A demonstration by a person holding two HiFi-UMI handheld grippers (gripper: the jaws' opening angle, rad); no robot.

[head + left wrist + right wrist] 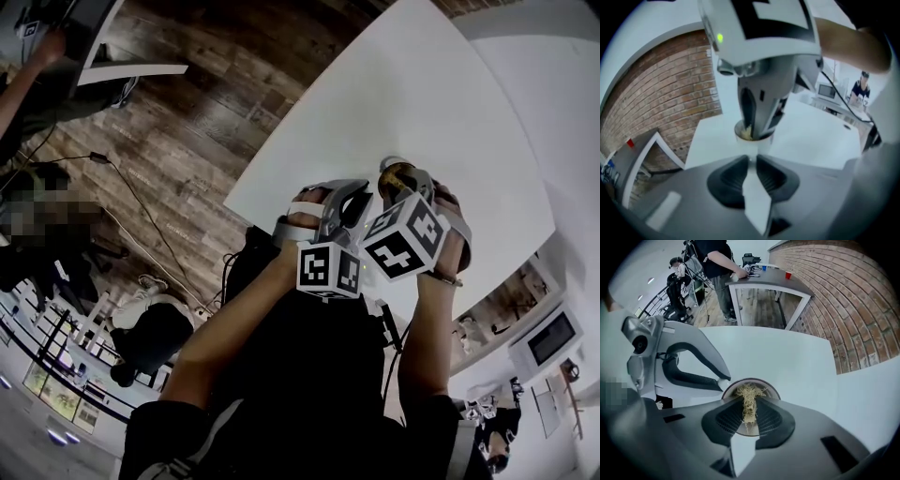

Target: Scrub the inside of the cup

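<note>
A small white cup (pixel 755 143) with a dark rim (pixel 771 386) is held up above the white table (pixel 422 103). My left gripper (pixel 752 161) is shut on the cup's wall, and its fingertip (pixel 720 380) sits at the rim. My right gripper (pixel 749 405) is shut on a tuft of yellow fibrous scrubber (pixel 749 397). The tuft reaches down into the cup's mouth. In the head view both grippers (pixel 354 208) (pixel 405 187) meet close together over the table's near edge, and the cup is mostly hidden behind them.
A brick wall (pixel 848 301) runs along the table's far side. A person stands at a second table (pixel 764 280) bearing a red cup (pixel 788 275). Other people and cables occupy the wooden floor (pixel 216 84) to the left.
</note>
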